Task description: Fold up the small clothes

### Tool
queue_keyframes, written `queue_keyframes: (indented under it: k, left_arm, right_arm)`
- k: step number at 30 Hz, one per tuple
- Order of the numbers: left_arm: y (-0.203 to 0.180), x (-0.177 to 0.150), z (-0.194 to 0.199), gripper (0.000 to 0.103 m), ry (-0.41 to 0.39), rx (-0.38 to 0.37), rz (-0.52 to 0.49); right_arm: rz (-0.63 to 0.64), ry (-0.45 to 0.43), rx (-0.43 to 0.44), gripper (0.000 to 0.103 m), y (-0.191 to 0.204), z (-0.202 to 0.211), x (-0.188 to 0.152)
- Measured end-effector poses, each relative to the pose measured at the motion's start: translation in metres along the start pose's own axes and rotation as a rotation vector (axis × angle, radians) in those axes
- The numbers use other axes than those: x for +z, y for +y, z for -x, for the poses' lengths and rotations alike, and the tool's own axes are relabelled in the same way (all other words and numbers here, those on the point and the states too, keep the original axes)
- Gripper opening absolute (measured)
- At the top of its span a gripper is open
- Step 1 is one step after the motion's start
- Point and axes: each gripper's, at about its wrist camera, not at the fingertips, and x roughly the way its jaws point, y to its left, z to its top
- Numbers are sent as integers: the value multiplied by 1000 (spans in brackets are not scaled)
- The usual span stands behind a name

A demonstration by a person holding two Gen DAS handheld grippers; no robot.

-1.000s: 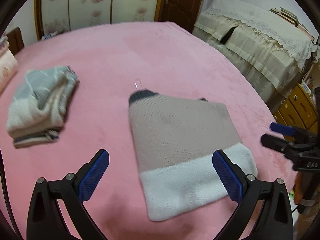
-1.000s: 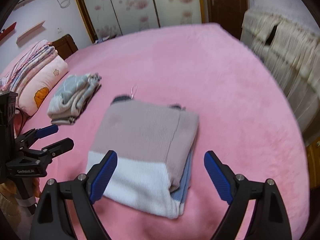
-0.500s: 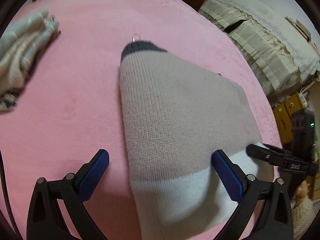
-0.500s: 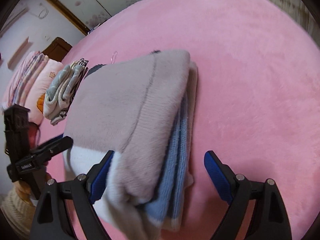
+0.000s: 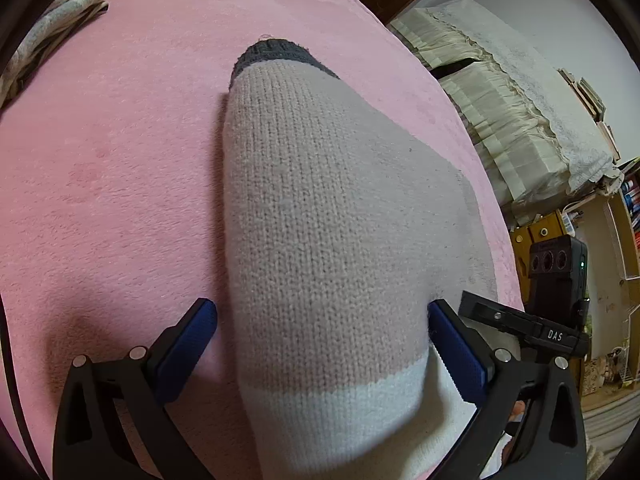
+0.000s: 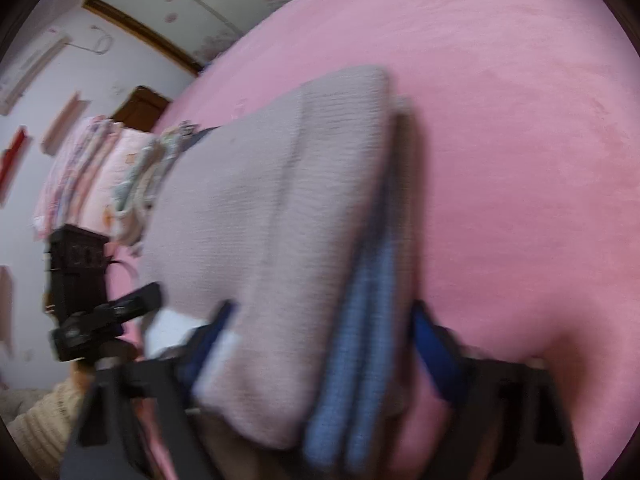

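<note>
Now my left gripper (image 5: 322,338) straddles the folded sweater's (image 5: 332,216) left edge on the pink bed (image 5: 112,160), unclenched; my right gripper (image 6: 320,344), just closing, brackets its layered right edge. I should pinch every layer evenly.

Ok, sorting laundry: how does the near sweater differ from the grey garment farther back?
The knit sweater is plain beige with a white band and dark collar; the grey garment has a pale pattern. The knit sweater is folded flat, the grey garment lies bunched. Both rest on the pink blanket.
</note>
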Motion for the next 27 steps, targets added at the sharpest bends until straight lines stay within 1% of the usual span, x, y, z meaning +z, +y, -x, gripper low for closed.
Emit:
queue_keyframes:
  k: [3, 7, 9, 10, 12, 14, 15, 16, 18, 20, 23, 27]
  left_arm:
    - [-5, 0, -4, 103, 11, -14, -12]
    - [-12, -2, -10, 102, 63, -70, -40]
    - [-17, -5, -8, 96, 54, -42, -61]
    - [-16, -5, -6, 94, 47, -41, -50]
    - [-9, -4, 0, 84, 36, -60, -14]
    - [-5, -3, 5, 78, 20, -73, 9]
    - [-7, -4, 7, 73, 14, -64, 1]
    - [-12, -4, 9, 71, 6, -37, -18]
    - [-22, -4, 14, 62, -3, 3, -48]
    - [-35, -4, 24, 59, -20, 49, -87]
    - [-57, -9, 47, 57, -61, 114, -164]
    - [-74, -19, 89, 57, -81, 144, -216]
  right_arm:
    - [-17, 5, 17, 67, 2, -7, 2]
    - [-29, 5, 38, 67, 1, -8, 2]
    - [-20, 2, 29, 60, 5, -8, 2]
    - [-15, -1, 22, 59, 7, -7, 2]
    - [-14, -10, 15, 53, 7, -1, 0]
    - [-13, -22, 7, 51, 10, 1, 0]
    - [-8, -28, -4, 50, 14, 2, 0]
    - [-4, -33, -14, 49, 16, 2, -1]
    - [7, -45, -45, 47, 23, 4, -2]
    - [20, -65, -74, 45, 32, 10, -4]
    - [45, -89, -100, 43, 53, 22, -11]
    - [71, -94, -115, 43, 85, 37, -29]
